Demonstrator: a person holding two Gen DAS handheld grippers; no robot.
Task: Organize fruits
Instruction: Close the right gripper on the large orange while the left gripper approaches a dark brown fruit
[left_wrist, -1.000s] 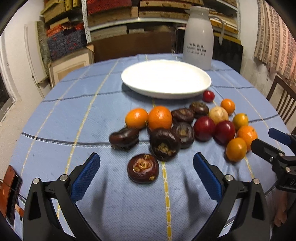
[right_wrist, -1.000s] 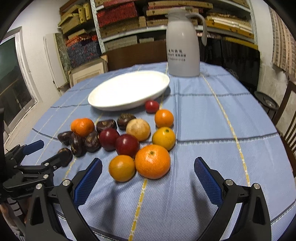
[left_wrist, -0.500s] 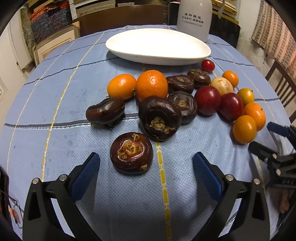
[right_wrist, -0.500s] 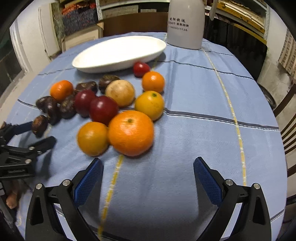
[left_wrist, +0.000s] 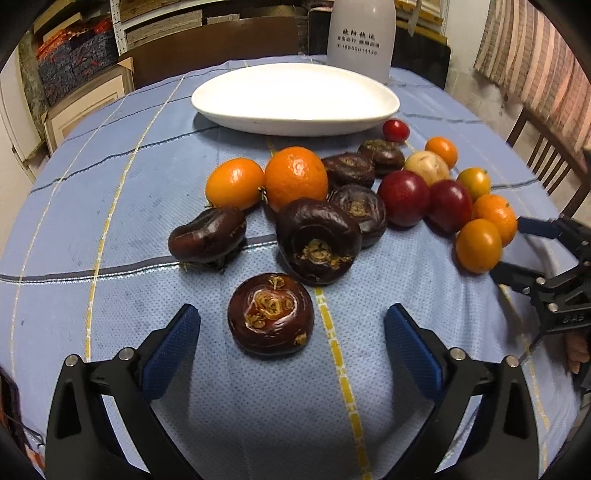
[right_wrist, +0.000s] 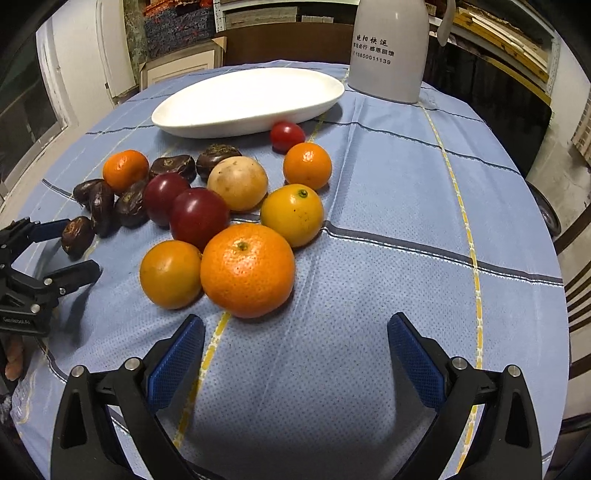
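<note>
Left gripper (left_wrist: 291, 338): blue-padded fingers (left_wrist: 173, 343) spread wide, holding nothing, low over the blue checked tablecloth (left_wrist: 110, 206) on the table.
Dark brown water chestnut (left_wrist: 270, 314): lies just ahead of the left fingers, between their tips, touching neither.
Larger dark brown chestnuts (left_wrist: 318, 240): clustered just beyond it, with two oranges (left_wrist: 295, 177) behind them.
Right gripper (right_wrist: 295, 345): fingers (right_wrist: 413, 356) equally wide apart, empty.
Large dimpled orange mandarin (right_wrist: 247, 269): sits just ahead of the right fingers, nearer the left-hand tip, touching a smooth yellow-orange fruit (right_wrist: 170, 274) beside it.
Dark red plums (right_wrist: 198, 217): farther ahead, behind the mandarin.
White oval plate (right_wrist: 247, 99): well beyond both grippers, past all the fruit, bare.
White thermos jug (right_wrist: 388, 48): stands behind the plate.
</note>
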